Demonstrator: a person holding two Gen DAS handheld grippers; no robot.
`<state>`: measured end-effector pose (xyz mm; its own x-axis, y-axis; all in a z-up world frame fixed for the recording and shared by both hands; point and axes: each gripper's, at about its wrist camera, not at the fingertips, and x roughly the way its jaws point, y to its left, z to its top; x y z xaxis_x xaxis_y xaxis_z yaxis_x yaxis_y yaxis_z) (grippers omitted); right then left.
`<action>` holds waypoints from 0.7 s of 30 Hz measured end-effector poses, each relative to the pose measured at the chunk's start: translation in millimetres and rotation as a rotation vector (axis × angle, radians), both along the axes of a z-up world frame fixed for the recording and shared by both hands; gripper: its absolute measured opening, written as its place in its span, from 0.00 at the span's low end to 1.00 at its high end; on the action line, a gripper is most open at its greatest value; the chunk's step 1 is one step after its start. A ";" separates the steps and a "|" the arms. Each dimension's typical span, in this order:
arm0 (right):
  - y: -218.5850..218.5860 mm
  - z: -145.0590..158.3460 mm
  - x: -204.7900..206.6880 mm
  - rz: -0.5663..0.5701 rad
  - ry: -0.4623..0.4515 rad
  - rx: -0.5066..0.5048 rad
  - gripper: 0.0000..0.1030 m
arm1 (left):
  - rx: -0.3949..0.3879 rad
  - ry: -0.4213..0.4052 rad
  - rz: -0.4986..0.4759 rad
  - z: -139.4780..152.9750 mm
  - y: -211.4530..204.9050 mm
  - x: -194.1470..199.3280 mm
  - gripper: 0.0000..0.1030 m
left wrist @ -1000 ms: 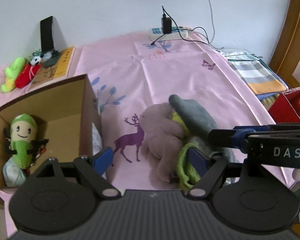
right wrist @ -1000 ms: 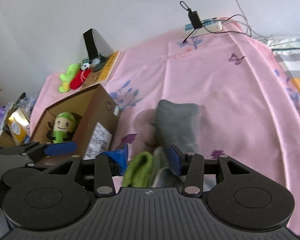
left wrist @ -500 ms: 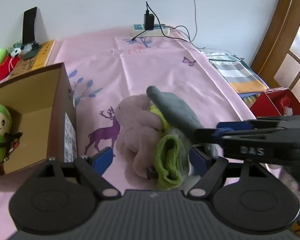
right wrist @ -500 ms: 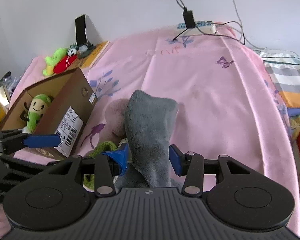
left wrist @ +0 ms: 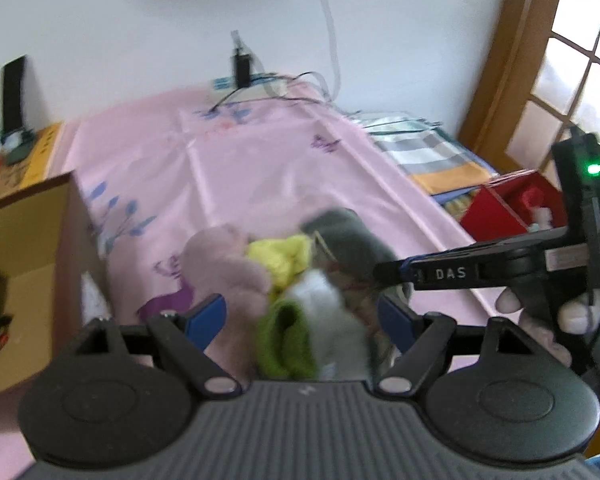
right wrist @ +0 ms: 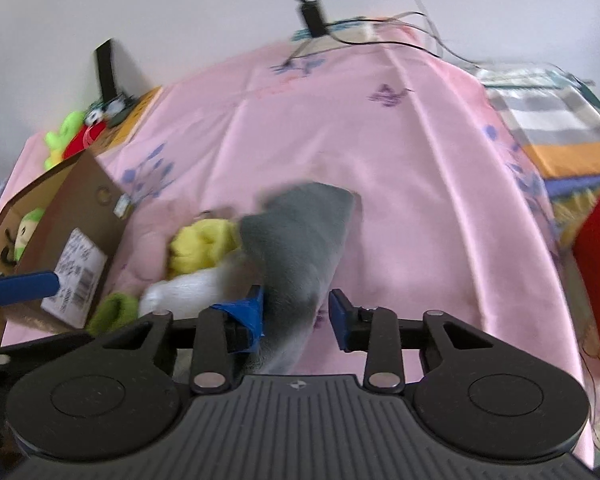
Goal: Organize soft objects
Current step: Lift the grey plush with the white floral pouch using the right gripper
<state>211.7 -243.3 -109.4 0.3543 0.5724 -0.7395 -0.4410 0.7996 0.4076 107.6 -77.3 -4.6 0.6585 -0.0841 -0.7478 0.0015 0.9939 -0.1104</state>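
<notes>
A heap of soft things lies on the pink sheet [left wrist: 236, 160]: a mauve plush [left wrist: 224, 264], a yellow piece [left wrist: 280, 256], a green and white sock [left wrist: 300, 332] and a grey plush cloth [right wrist: 304, 232]. My left gripper [left wrist: 302, 318] is open, its blue pads on either side of the heap's near end. My right gripper [right wrist: 296, 312] has its pads around the grey cloth's near end; the cloth fills the gap. It also shows in the left wrist view [left wrist: 420, 272], reaching in from the right. Both views are blurred.
An open cardboard box [right wrist: 72, 208] stands to the left with a green plush doll [right wrist: 28, 228] inside. Small green and red toys [right wrist: 72, 136], a book and a dark stand sit at the far left. A power strip [left wrist: 252, 82] with cables lies at the back. Folded cloths [left wrist: 424, 156] and a red box [left wrist: 508, 208] are on the right.
The heap has been pulled apart: the yellow piece and a white sock part now show between the mauve plush and the grey cloth. Both cameras shifted, with motion blur.
</notes>
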 end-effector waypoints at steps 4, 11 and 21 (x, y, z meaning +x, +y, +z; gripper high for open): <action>-18.9 -10.6 7.0 -0.064 0.055 0.018 0.09 | -0.042 -0.021 -0.094 -3.2 -17.1 12.2 0.77; -40.5 -21.8 18.1 -0.142 0.104 0.008 0.09 | -0.088 0.021 -0.229 -28.5 -53.7 44.5 0.75; -54.2 -22.2 38.6 -0.149 0.227 0.212 0.15 | -0.089 0.149 -0.248 -76.6 -74.4 80.9 0.66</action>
<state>250.3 -297.5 -131.5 0.2852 0.6761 -0.6794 -0.2048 0.7355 0.6459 188.4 -151.6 -81.2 0.4934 -0.2983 -0.8170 0.2201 0.9516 -0.2145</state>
